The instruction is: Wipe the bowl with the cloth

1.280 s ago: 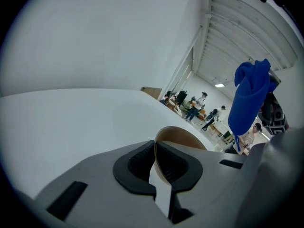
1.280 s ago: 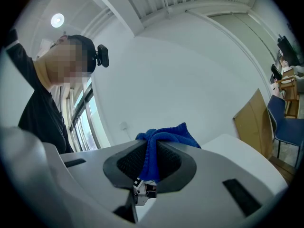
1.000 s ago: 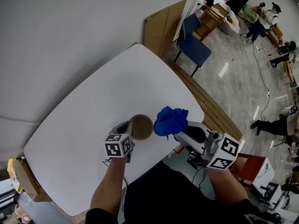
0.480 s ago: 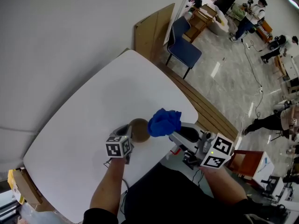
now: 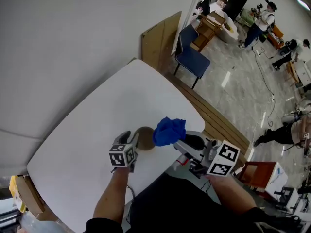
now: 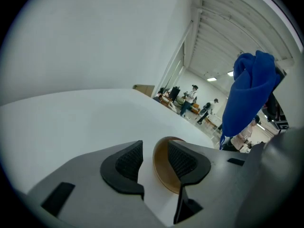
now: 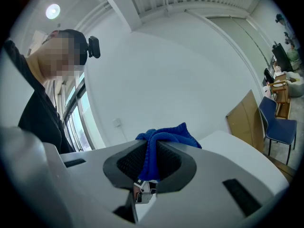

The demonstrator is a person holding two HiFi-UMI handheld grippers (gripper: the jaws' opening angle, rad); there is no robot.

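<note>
Near the front edge of the white table [image 5: 97, 130] rests the brown bowl [image 5: 145, 138], its near rim between the jaws of the left gripper [image 6: 153, 163], which have just been opening, pads clear of it. Beside it, the right gripper [image 7: 151, 163] is clamped on the bunched blue cloth [image 5: 169, 131]. Freed, the bowl would slide under further wiping, so the wipe is probably finished.

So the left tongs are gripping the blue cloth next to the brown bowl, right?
No, the right tongs are gripping the blue cloth, as the right gripper view shows; it is next to the brown bowl.
</note>
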